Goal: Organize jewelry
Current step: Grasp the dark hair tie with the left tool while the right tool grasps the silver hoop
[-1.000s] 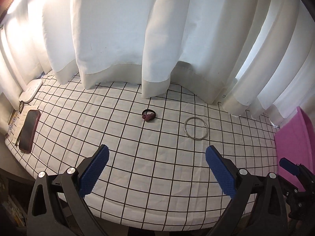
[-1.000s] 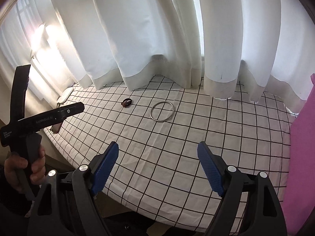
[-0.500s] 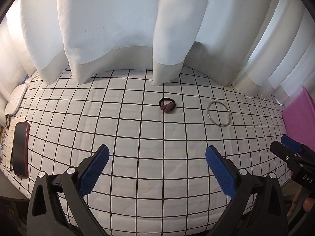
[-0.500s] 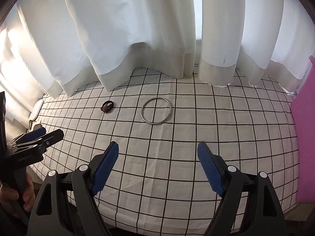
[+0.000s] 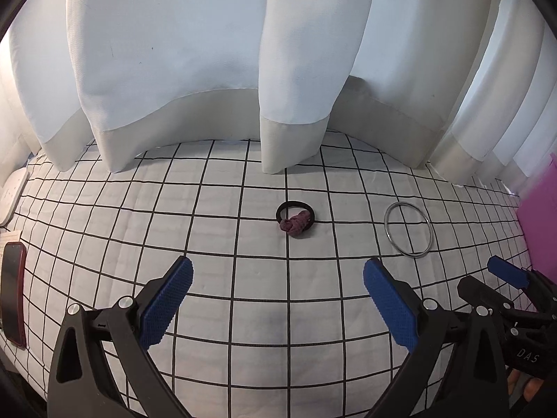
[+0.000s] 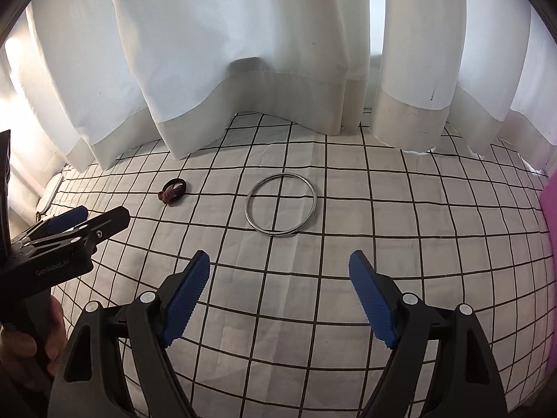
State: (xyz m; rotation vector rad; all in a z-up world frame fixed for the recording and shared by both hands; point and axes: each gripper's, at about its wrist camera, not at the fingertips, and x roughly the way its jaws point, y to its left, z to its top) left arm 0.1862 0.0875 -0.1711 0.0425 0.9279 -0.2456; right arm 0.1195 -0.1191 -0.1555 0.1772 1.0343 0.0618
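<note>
1. Left claw [image 5: 276, 299] gapes wide, empty; hair tie [image 5: 295, 222] lies ahead on the checked cloth [image 5: 243, 313].
2. Right claw [image 6: 280, 297] wide, empty; thin bangle [image 6: 281, 208] could slip from its pads.

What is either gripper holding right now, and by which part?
Nothing. The left gripper and right gripper are both open and empty; the thin silver metal bangle and black hair tie with maroon knot lie untouched on the checked cloth.
</note>
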